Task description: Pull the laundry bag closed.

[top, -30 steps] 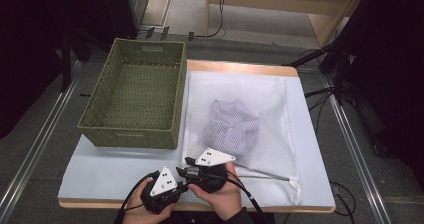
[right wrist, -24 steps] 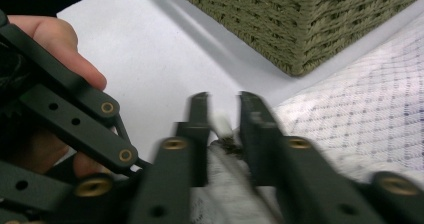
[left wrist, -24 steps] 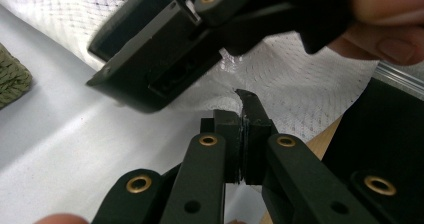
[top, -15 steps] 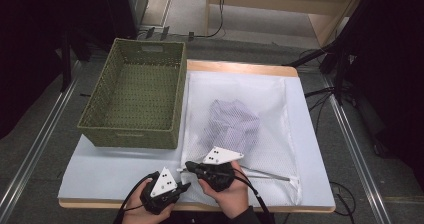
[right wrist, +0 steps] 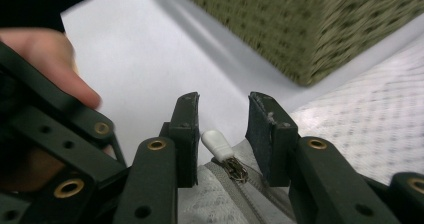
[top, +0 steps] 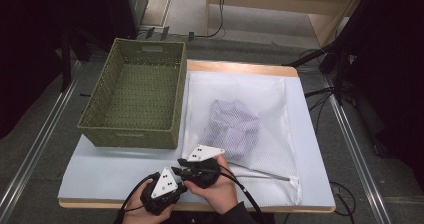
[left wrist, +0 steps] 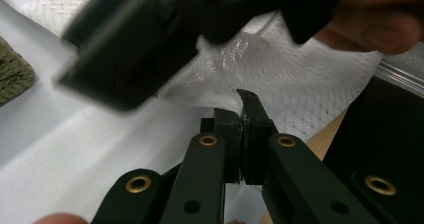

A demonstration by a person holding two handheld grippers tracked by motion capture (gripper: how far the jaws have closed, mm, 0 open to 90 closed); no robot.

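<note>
- white mesh laundry bag (top: 250, 134) lies flat on the pale table cover (top: 110, 169), just right of the green woven basket (top: 135, 101); its left edge runs along the basket's right wall.
- a bundled lilac garment (top: 232, 124) sits inside the bag, right of the basket's near right corner.
- both grippers work at the bag's near left corner, just in front of the basket's near right corner.
- left gripper (top: 162, 186): jaws pressed together, pinching a fold of the mesh bag corner; in the left gripper view (left wrist: 243, 134) the fabric bunches up out of the closed tips.
- right gripper (top: 187, 170): sits touching or just beside the left one in the high view, between it and the basket.
- right gripper view (right wrist: 222, 129): jaws spread, having just been opening; the white zipper pull (right wrist: 216, 143) lies in the gap between the pads, neither pad pressing on it. the metal slider (right wrist: 235, 171) and zip track run back under the jaws.
- basket corner (right wrist: 310, 29) shows beyond the right gripper's tips, apart from them.
- a thin dark rod or cord (top: 260, 172) lies along the bag's near edge, well right of the basket.
</note>
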